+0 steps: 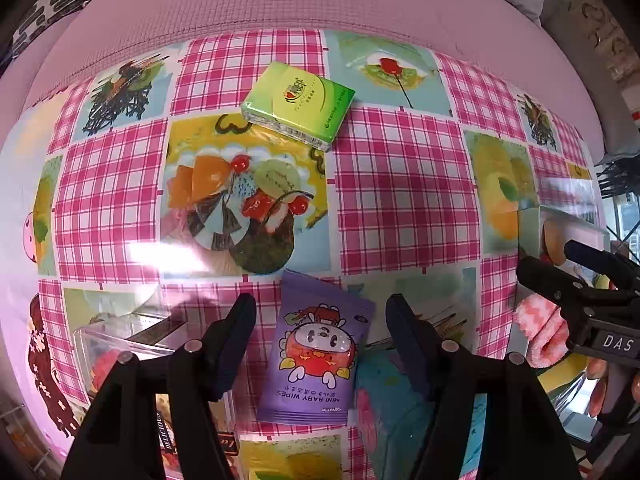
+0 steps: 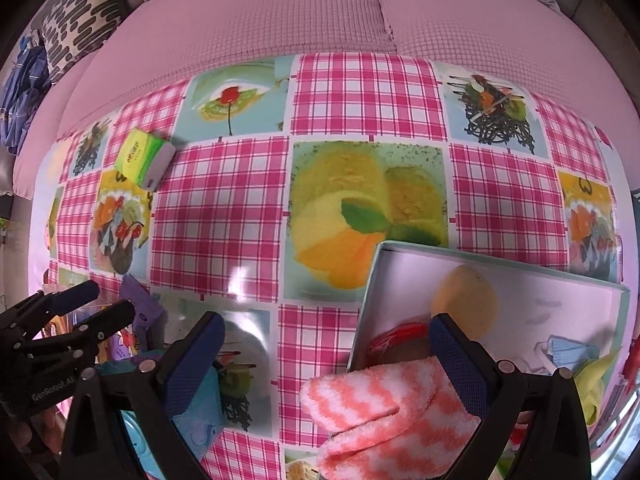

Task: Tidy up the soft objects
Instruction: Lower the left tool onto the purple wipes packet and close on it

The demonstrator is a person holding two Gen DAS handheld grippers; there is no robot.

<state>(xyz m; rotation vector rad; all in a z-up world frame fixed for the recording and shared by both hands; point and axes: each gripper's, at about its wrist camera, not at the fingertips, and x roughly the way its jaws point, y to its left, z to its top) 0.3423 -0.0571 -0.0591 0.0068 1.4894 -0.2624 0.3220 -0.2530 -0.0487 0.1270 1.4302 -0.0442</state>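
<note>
A purple baby-wipes pack [image 1: 320,360] lies on the patterned tablecloth between the open fingers of my left gripper [image 1: 322,344], which is empty. A green tissue pack [image 1: 298,104] lies farther back; it also shows in the right wrist view [image 2: 144,158]. A pink-and-white fuzzy sock [image 2: 384,416] lies between the open fingers of my right gripper [image 2: 326,360], next to the right finger. A pale tray [image 2: 560,280] behind it holds an orange sponge [image 2: 466,300], a red item [image 2: 394,338] and a blue face mask [image 2: 568,354].
A clear plastic box [image 1: 120,344] stands at the left gripper's left. A blue soft item [image 1: 394,412] lies under its right finger. A yellow cloth [image 2: 592,384] lies at the tray's right. A pink sofa cushion [image 2: 280,20] runs behind the table.
</note>
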